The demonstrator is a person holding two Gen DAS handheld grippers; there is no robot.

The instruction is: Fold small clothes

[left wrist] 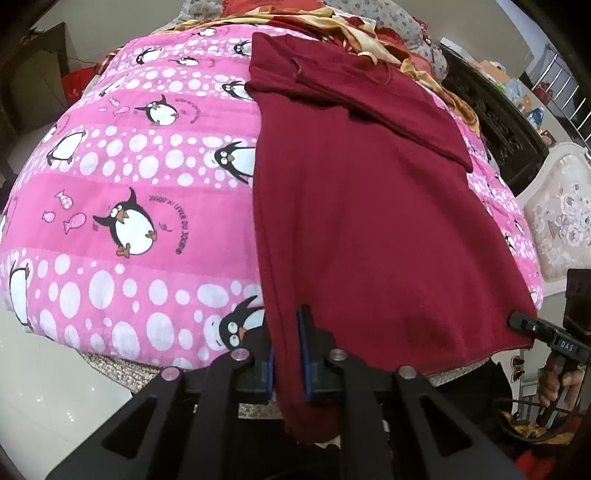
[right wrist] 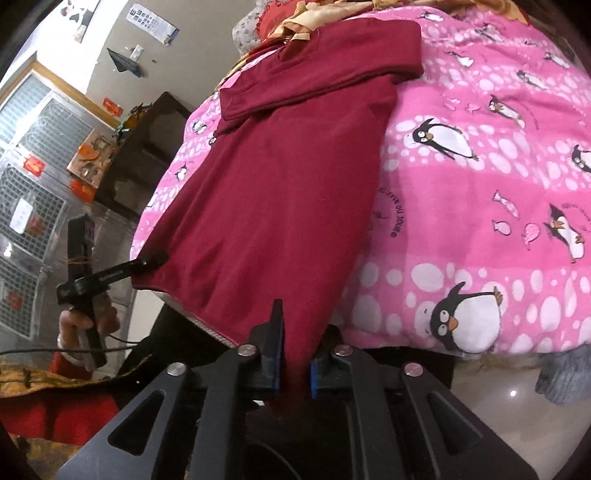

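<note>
A dark red shirt [left wrist: 369,206] lies lengthwise on a pink penguin-print quilt [left wrist: 129,184], its sleeves folded across the far end. My left gripper [left wrist: 286,332] is shut on the shirt's near left hem corner at the quilt's front edge. The right gripper [left wrist: 532,326] shows in the left wrist view at the hem's right corner. In the right wrist view the shirt [right wrist: 280,192] runs away from my right gripper [right wrist: 295,332], which is shut on the near hem corner. The left gripper [right wrist: 147,264] shows there at the hem's other corner.
The quilt [right wrist: 480,184] covers a rounded surface with floor tiles [left wrist: 55,387] below its front edge. Crumpled patterned bedding [left wrist: 332,18] lies beyond the shirt. A dark cabinet [left wrist: 498,129] and an upholstered chair [left wrist: 561,221] stand to the right. Metal cages [right wrist: 29,192] stand at the left.
</note>
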